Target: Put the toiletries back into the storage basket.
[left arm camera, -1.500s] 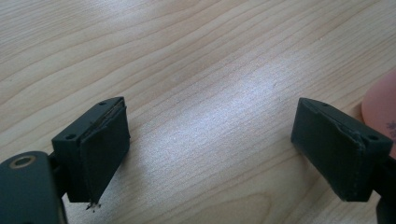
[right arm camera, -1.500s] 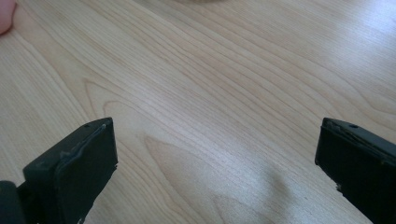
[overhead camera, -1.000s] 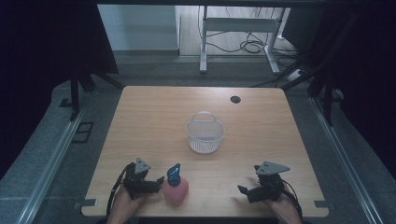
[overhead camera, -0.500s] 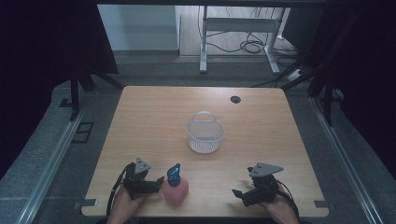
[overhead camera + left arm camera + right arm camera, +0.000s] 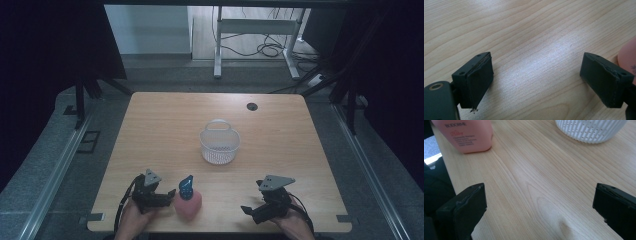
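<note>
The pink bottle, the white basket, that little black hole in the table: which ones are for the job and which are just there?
For the job:
- pink bottle with the blue pump, right beside the open left tongs
- white basket, probably, mid-table
- right tongs, open, holding nothing

Just there:
- black hole near the table's far edge
- cables on the floor beyond

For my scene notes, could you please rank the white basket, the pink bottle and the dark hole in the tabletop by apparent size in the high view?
1. White basket, largest.
2. Pink bottle with its blue pump; it sits nearer the camera, which flatters it.
3. Dark hole, smallest by far.
</note>
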